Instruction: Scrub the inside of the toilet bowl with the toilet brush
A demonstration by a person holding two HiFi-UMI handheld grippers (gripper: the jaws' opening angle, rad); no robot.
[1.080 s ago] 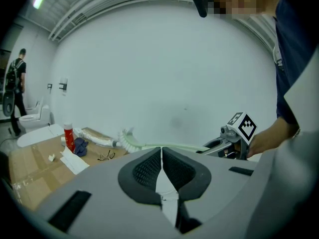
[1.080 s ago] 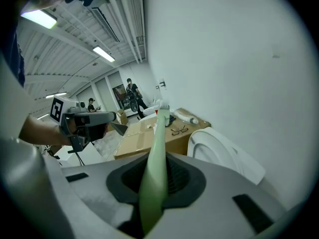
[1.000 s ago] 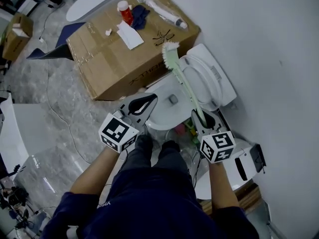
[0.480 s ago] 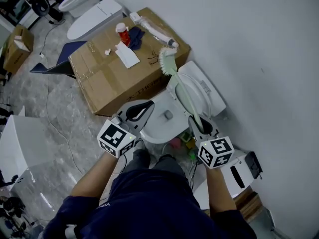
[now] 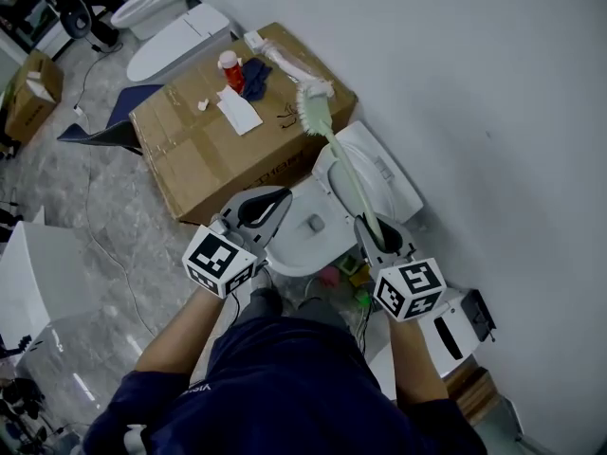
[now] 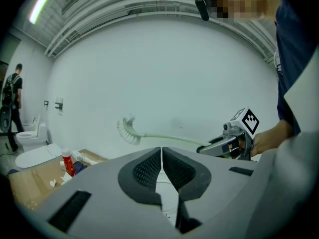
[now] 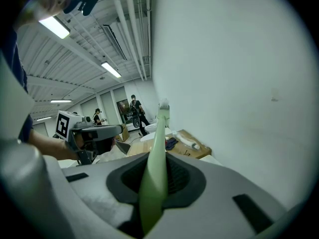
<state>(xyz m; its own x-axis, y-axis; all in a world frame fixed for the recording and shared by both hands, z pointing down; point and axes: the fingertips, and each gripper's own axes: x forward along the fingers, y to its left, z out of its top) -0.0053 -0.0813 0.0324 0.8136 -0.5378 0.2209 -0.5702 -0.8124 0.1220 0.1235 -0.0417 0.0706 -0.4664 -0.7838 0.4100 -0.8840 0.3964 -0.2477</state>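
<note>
Right gripper (image 5: 381,239): my jaws are clamped on the pale green handle of the toilet brush (image 5: 341,171). The brush is out of the toilet bowl (image 5: 292,250), up in the air. Its handle runs away from me past the lid (image 5: 384,173), and in the head view the bristle head sits over a corner of the cardboard box (image 5: 209,150). Left gripper (image 5: 270,200): jaws pressed together, nothing between them, hovering above the bowl's left rim.

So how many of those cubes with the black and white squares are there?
2. One cube rides on the left gripper, whose jaws are together and empty. The other cube rides on the right gripper, which grips the toilet brush. None seems hidden.
</note>
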